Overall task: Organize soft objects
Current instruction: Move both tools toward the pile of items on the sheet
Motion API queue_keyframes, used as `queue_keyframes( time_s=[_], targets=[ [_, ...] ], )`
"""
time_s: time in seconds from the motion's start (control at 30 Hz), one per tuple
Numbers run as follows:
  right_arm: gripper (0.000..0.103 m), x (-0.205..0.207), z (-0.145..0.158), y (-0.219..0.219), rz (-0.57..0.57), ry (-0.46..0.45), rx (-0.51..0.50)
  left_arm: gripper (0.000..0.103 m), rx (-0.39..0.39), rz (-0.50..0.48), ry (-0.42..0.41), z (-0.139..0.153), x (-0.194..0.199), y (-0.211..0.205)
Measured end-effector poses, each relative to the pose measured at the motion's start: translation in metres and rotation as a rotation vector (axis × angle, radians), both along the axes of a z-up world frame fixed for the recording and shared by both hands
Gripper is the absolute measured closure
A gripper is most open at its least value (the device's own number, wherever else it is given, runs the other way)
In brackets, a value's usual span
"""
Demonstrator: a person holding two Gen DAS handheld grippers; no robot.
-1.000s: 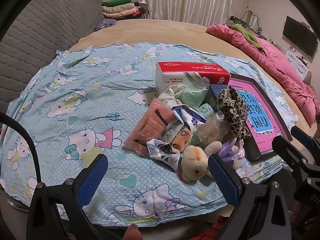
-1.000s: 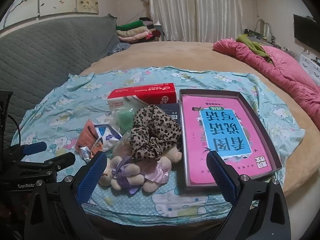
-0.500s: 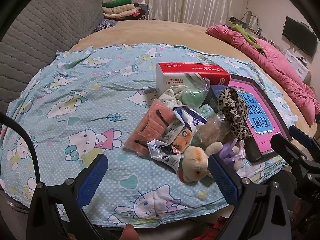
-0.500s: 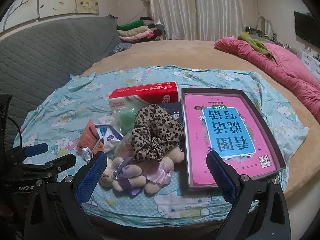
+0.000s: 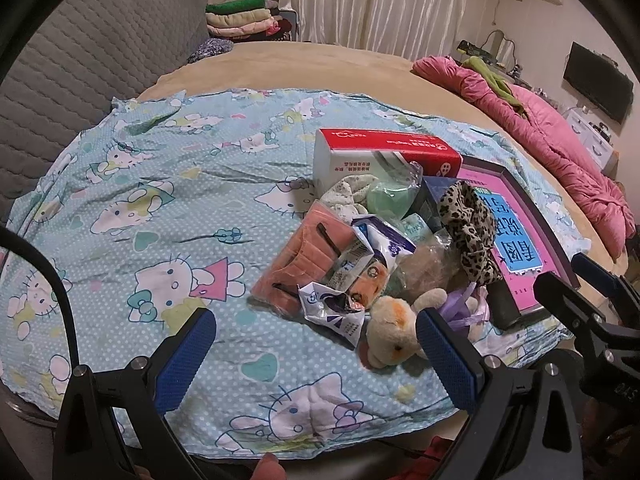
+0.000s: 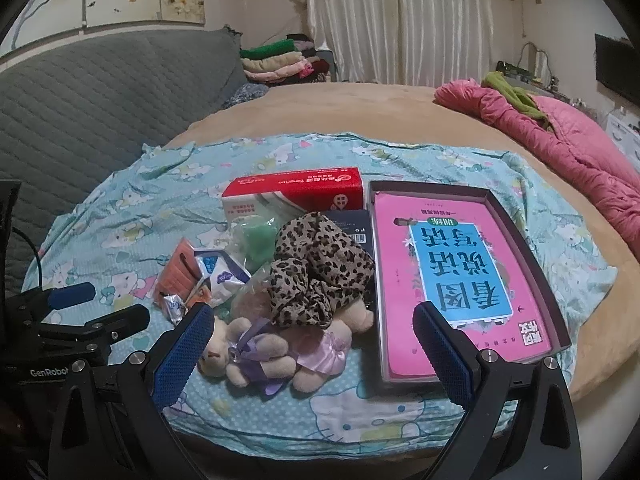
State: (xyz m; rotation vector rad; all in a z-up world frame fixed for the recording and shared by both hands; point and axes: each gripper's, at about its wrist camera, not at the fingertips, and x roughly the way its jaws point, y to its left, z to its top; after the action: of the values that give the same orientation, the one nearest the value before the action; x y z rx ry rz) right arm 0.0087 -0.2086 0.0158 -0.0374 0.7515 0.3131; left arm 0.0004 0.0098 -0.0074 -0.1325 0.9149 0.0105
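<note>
Round bed (image 6: 360,108) under tan cover, far edge cut off by curtains and clutter. Blue cartoon-cat sheet (image 5: 152,200) spread over near half, front hem hanging out of view below both cameras. Pink quilt (image 6: 560,148) bunched along right side, partly cropped by lens rim. Dark shallow box (image 6: 532,248) holding pink book (image 6: 460,280), lying flat on sheet, right of pile; near corner masked by right fingertip pad in right wrist view.

Red-and-white carton (image 6: 296,196) at back of pile, lower face screened by bagged items. Leopard-print scrunchie (image 6: 316,272) draped on top of pile, touching box edge, covering a navy packet (image 6: 352,224) of which only one corner shows. Plush bear in lilac dress (image 6: 272,352) lying at near edge of pile, legs tucked under scrunchie; in left wrist view only head (image 5: 394,332) plain, body behind fingertip pad. Orange pouch (image 5: 304,260) at left of pile, half overlapped by crumpled blue-and-white wrappers (image 5: 348,280). Green soft item in clear bag (image 5: 390,198), shape hard to make out; pale floral cloth (image 5: 348,196) beside it, mostly buried.

Left gripper (image 5: 316,352) held low above sheet's near edge, jaws wide apart, gripping nothing. Right gripper (image 6: 312,348) low before plush bear, jaws wide apart, pads clear of everything.
</note>
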Motion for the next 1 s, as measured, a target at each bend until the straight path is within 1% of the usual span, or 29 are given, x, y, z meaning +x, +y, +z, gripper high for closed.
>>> queue_keyframes(
  time_s=[0.27,0.83,1.0],
  targets=[
    [0.004,0.004,-0.002,0.004,0.005,0.008,-0.003,0.002,-0.017,0.018,-0.002,-0.001,0.002,0.008],
    [0.004,0.012,-0.004,0.007,-0.004,0.013,-0.007,0.002,-0.039,0.017,-0.003,-0.003,0.002,0.013],
    [0.004,0.018,-0.005,0.006,-0.014,0.021,0.007,0.002,-0.063,0.033,-0.009,-0.005,0.006,0.027]
  ],
)
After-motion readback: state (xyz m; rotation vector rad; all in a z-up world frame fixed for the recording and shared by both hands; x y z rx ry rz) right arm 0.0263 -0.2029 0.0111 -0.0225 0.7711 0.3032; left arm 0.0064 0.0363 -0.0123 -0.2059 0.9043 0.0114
